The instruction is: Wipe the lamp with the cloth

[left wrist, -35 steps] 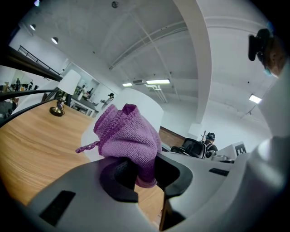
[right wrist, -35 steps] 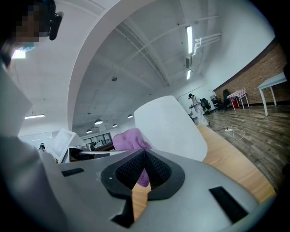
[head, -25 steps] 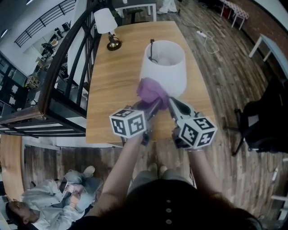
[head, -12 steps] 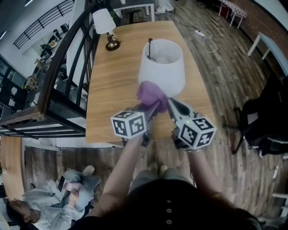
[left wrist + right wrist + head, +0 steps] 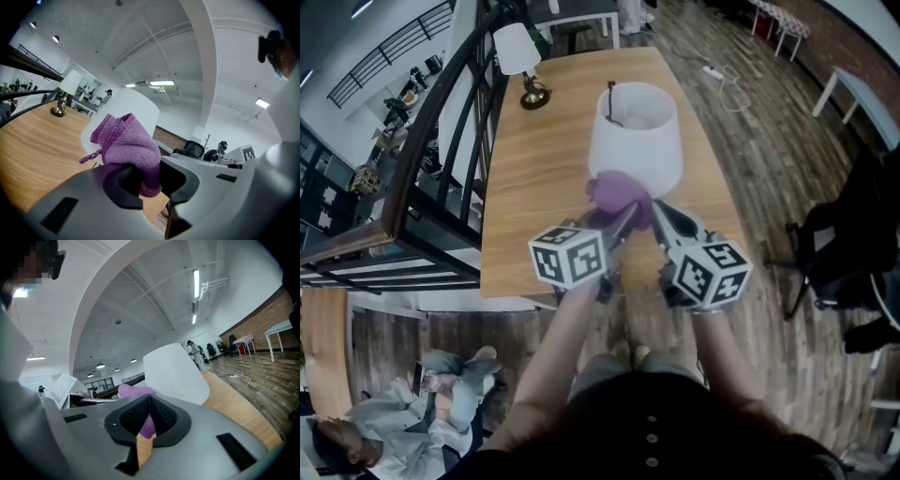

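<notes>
- One purple cloth (image 5: 619,192), bunched up, touching the near side of the white lamp (image 5: 636,141) shade, low down.
- Lamp upright on the wooden worktop (image 5: 534,178).
- Left gripper (image 5: 623,220) jaws pinching the cloth's lower fold.
- Right gripper (image 5: 661,214) just beside, jaws pressed together on a sliver of cloth.
- Smaller lamp (image 5: 520,56) at the far left corner, well apart.

Lamp (image 5: 635,141) close ahead, open tabletop (image 5: 534,178) left.
</notes>
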{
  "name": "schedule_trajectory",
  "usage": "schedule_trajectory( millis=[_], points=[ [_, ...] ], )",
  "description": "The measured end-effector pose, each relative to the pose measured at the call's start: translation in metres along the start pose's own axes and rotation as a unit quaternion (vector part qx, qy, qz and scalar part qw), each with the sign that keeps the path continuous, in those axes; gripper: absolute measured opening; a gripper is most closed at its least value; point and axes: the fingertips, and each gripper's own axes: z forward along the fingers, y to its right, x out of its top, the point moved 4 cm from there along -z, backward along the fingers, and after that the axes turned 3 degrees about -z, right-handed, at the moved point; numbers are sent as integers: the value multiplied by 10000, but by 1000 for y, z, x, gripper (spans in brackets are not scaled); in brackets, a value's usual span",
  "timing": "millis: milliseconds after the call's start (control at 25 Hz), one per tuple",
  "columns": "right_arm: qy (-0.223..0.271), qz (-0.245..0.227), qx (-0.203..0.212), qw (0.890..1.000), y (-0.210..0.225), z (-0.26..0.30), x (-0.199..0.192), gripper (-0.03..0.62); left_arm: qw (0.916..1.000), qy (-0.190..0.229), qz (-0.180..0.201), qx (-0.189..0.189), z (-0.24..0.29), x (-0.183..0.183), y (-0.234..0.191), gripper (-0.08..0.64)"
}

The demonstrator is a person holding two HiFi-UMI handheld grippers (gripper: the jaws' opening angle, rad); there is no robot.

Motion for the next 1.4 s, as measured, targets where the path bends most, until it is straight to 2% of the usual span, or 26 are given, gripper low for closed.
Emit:
schedule_trajectory(
  millis=[480, 840, 1040, 1400],
  points=[
    [533, -207, -96, 9983, 10, -8, 45, 12, 9953, 456, 697, -490, 14, 65, 49, 81],
    [948, -334, -172, 9948, 23, -11, 76, 12, 9893, 570, 1126, -731, 33, 94, 75, 81],
    [974, -331, -233, 9944, 30, -10, 81, 12, 9884, 559, 1173, -786, 44, 99, 79, 81],
    [754, -224, -286, 9965, 41, -8, 67, 12, 9916, 378, 1016, -707, 56, 83, 69, 81]
  ],
)
